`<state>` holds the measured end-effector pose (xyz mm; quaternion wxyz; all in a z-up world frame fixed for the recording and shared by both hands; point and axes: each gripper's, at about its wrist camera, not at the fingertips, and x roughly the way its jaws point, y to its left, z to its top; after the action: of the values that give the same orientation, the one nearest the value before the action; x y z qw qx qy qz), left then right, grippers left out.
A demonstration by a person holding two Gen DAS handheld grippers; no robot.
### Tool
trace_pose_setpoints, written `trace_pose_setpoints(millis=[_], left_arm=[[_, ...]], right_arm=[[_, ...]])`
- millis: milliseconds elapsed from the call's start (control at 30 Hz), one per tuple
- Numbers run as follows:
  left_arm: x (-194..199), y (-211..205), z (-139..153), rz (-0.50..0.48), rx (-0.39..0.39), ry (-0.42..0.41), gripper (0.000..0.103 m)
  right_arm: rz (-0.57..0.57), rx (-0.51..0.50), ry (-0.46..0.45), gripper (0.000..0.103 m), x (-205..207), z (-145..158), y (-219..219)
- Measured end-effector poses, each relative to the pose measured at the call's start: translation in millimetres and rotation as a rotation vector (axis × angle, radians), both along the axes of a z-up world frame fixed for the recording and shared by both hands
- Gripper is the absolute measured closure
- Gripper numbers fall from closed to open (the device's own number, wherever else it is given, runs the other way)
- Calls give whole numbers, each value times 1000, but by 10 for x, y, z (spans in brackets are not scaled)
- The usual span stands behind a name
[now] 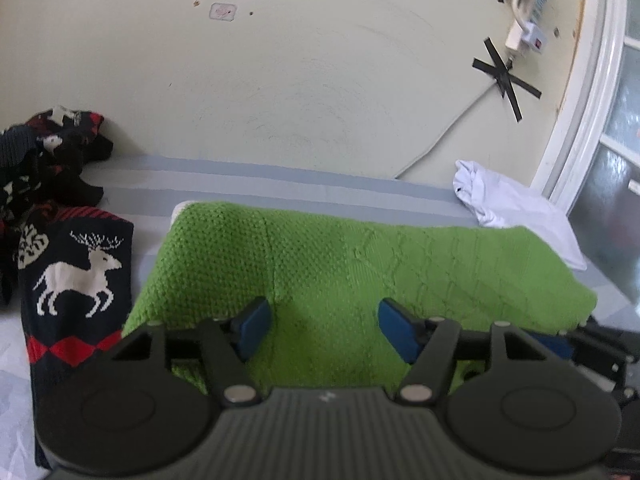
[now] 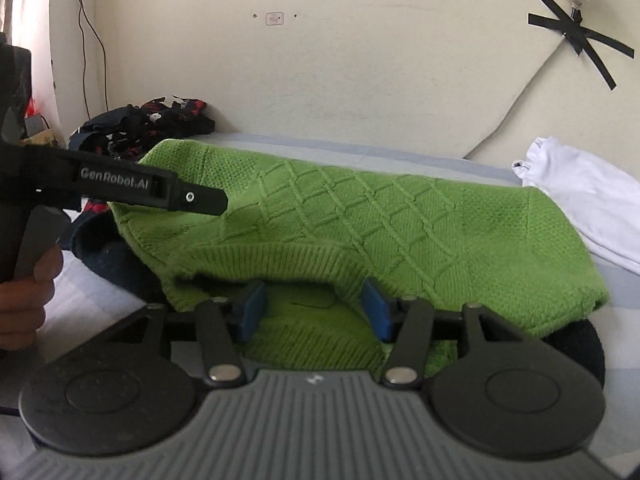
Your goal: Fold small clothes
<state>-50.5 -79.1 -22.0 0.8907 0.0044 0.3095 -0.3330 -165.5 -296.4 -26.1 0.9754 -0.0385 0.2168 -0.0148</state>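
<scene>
Left wrist view: the green sweater [image 1: 340,272] lies flat on the bed [image 1: 240,180], directly ahead of and under the left gripper [image 1: 322,328], whose jaws stand apart with nothing pinched, probably released so the fold stays put. Its long axis runs crosswise to the gripper, left to right. In the right wrist view, the right gripper [image 2: 314,312] is likewise unclenched at the ribbed hem. A reindeer sock [image 1: 76,280] sits left; white cloth [image 1: 516,208] far right.
</scene>
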Motion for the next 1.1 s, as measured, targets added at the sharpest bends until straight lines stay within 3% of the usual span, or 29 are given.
trace_pose_setpoints(millis=[200,500,600,733,833,900,1000,1100], left_arm=[[-107,-86,-28,-14,55,-43,28],[-79,-51,-27,-10,42,-26,28],[-80,-54,-34,-6,54,-35,28],[-47,-34,-42,-2,51,-30,28],[-56,-45,-48,-5,63,-40,28],[-73,-42,-41,-15,68,-49,28],[-78,71,49,-44,-35,-37,28],[-48,141,103,-127,-143,9,27]], right_arm=[[-57,-2,-8,45,-65,-18,76],[-87,2,26,44,-31,29,103],[-83,50,46,46,-71,173,81],[-65,124,-36,46,-236,315,-6],[-91,198,69,46,-126,102,-185],[-62,216,46,46,-184,113,-225],[-28,340,-37,46,-430,288,-452],[-104,431,-173,44,-802,437,-860]])
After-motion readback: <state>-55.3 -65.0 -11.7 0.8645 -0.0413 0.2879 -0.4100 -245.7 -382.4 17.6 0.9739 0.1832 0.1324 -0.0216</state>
